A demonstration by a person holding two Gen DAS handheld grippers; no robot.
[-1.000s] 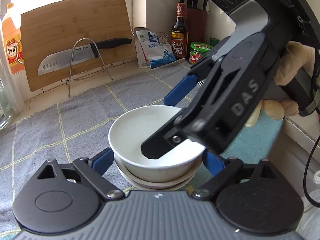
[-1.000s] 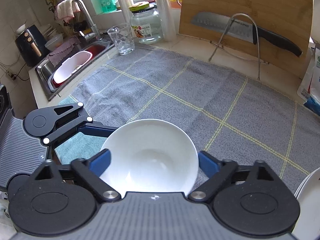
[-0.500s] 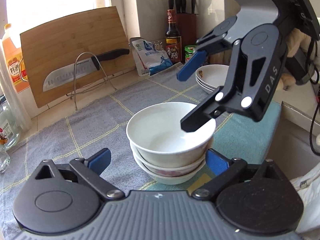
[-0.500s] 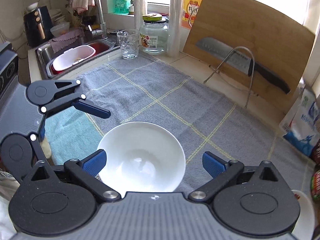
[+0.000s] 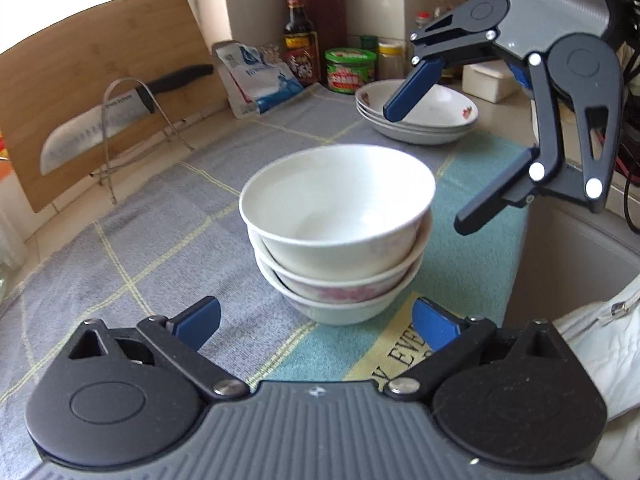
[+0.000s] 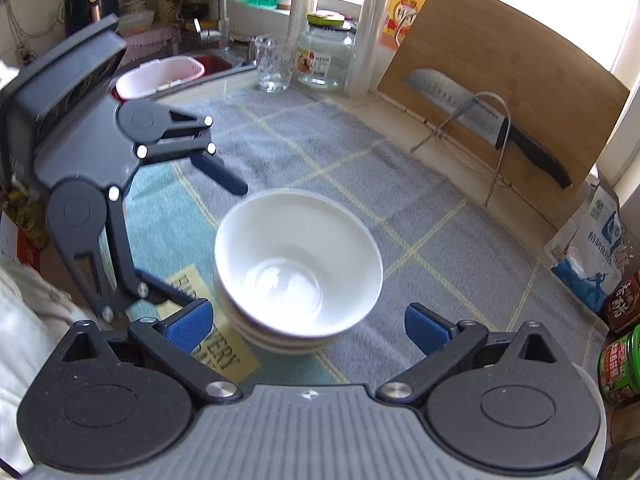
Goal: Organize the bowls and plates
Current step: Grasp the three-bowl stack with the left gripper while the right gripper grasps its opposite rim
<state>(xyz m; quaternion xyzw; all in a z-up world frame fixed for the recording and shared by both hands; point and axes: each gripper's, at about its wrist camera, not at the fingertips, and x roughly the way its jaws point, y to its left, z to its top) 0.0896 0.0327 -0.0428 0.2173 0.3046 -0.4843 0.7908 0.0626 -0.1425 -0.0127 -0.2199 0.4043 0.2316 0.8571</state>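
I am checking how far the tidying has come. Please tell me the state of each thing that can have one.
Bowl stack: nested, upright on the towel, gripped by nobody.
Top bowl: empty.
Plate stack: stacked beyond the bowls, untouched.
Left gripper: jaws opening, clear of the bowls.
Right gripper: open, holding nothing.
Knife: resting on the wire rack.
Glass jar: lid on.

In the left wrist view the rim of the top white ceramic bowl (image 5: 338, 196) is smeared with blur, and the two bowls nested under it show only their outer edges. The wide-bladed kitchen knife (image 5: 116, 114) at left is soft, its blade lettering unreadable. At the right wrist view's lower right, the stack of white plates (image 6: 596, 440) is mostly cut off by the frame edge.
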